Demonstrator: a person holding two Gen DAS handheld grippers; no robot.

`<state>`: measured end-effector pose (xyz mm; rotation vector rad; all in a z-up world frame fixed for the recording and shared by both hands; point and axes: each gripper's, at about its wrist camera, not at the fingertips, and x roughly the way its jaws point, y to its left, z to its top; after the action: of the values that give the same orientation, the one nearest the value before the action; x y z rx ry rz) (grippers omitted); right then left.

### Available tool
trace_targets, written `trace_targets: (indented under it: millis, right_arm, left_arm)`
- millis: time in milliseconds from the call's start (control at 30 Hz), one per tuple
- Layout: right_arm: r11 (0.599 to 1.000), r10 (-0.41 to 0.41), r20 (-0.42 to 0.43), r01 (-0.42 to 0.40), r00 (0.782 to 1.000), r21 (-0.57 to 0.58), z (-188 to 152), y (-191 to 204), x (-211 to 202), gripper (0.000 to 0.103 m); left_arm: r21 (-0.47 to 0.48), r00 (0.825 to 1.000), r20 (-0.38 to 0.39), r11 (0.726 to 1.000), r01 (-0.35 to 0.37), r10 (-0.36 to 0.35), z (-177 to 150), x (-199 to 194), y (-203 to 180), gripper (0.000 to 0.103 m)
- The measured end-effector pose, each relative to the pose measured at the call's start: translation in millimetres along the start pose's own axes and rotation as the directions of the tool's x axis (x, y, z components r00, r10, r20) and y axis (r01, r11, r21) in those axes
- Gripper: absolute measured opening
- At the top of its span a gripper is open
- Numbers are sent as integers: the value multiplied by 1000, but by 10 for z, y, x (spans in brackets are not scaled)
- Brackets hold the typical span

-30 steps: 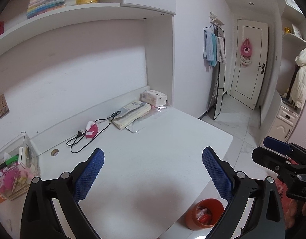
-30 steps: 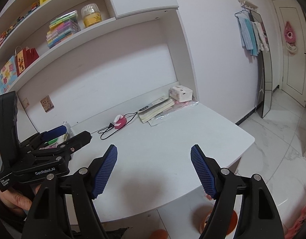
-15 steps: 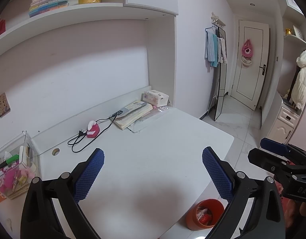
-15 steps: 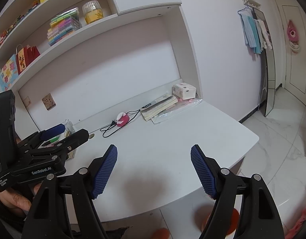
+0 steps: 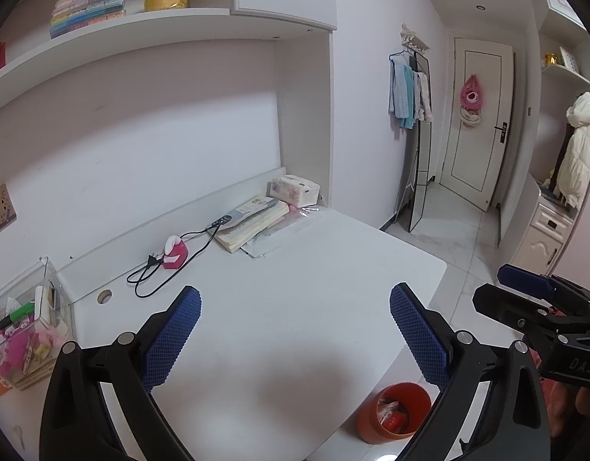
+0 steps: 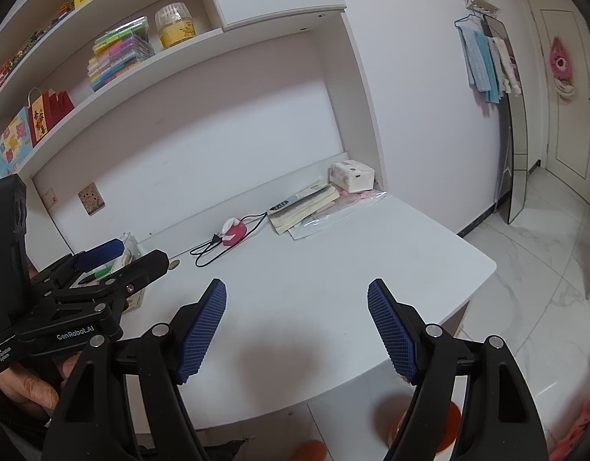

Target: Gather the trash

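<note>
An orange trash bin [image 5: 394, 411] stands on the floor by the desk's near right corner, with red and white scraps inside. In the right wrist view the bin [image 6: 444, 422] is mostly hidden behind a finger. My left gripper [image 5: 295, 307] hangs open over the white desk [image 5: 295, 288] with nothing between its blue pads. My right gripper [image 6: 296, 296] is open too, above the desk's front edge, and holds nothing. Each gripper shows in the other's view: the right gripper [image 5: 491, 284] at the right edge, the left gripper [image 6: 141, 253] at the left, held by a hand [image 6: 25, 388].
At the desk's back lie a tissue box [image 5: 295, 190], a book with a remote on it [image 5: 252, 219], a clear plastic sleeve [image 5: 279, 238] and a pink gadget with a black cable [image 5: 173, 255]. A clear organizer [image 5: 22, 330] stands far left. Shelves run above.
</note>
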<state>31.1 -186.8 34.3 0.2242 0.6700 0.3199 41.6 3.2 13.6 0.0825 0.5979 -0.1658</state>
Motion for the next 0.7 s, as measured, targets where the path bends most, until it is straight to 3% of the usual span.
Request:
trace_targets:
  millis: [700]
  right_arm:
    - [1000, -1, -14, 1, 1000, 3, 4, -40, 18, 76]
  left_arm:
    - [-1, 1000, -12, 1000, 5, -5, -73, -6, -69, 97]
